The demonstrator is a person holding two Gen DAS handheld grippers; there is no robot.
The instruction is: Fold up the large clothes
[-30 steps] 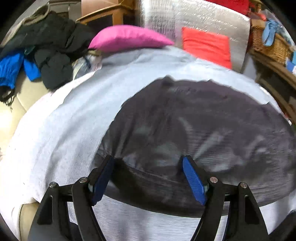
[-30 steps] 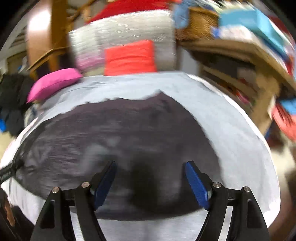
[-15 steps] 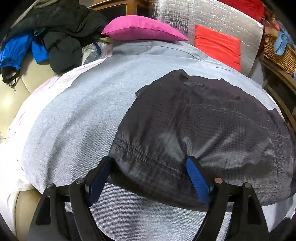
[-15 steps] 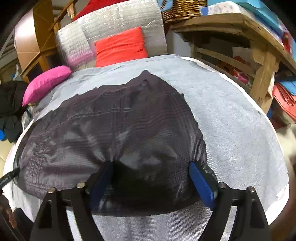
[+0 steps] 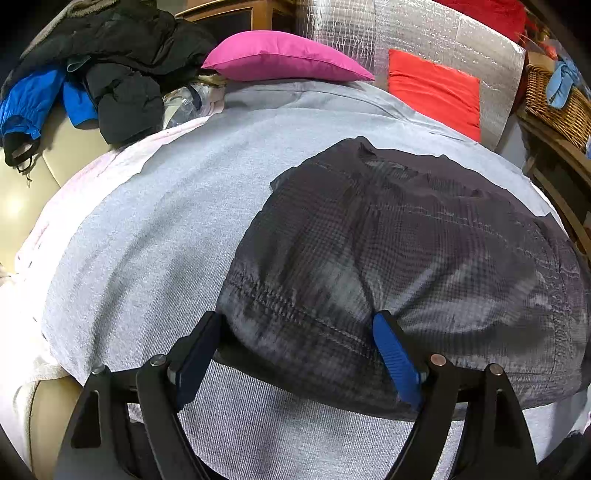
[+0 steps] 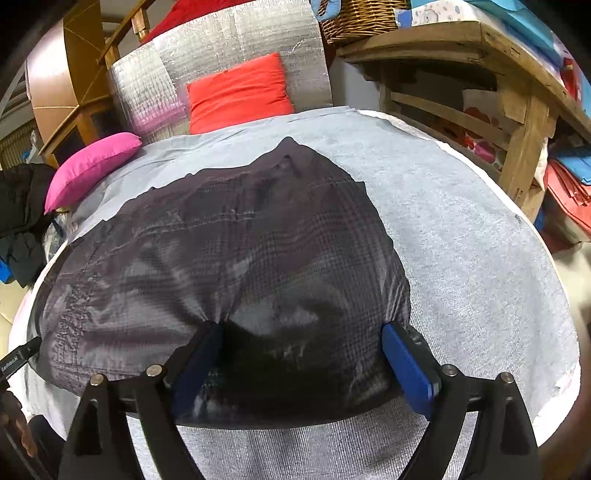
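Grey sheeting (image 5: 155,229) covers the whole work surface, and we see it running out to every edge in both wrist views. Spread flat on top of it lies the dark checked garment (image 5: 424,258), which fills the centre to the 3 o'clock side of the left view and the centre to the 9 o'clock side of the right view (image 6: 221,258), its near hem lying toward us at 6 o'clock.

Behind the surface, at 12 o'clock, a silver quilted panel (image 5: 436,33) stands upright with a red cushion (image 5: 436,88) leaning against it. A pink cushion (image 5: 280,55) rests on the far edge of the sheeting, and a heap of black and blue clothing (image 5: 110,66) sits at 10 o'clock. A wicker basket (image 5: 554,99) stands at 2 o'clock.

Our left gripper (image 5: 295,343) sits at the near hem with its jaws spread wide; fabric bulges between the blue pads without being pinched. Our right gripper (image 6: 303,350) (further along the same hem) has its jaws opening, a fold of cloth loose between them.
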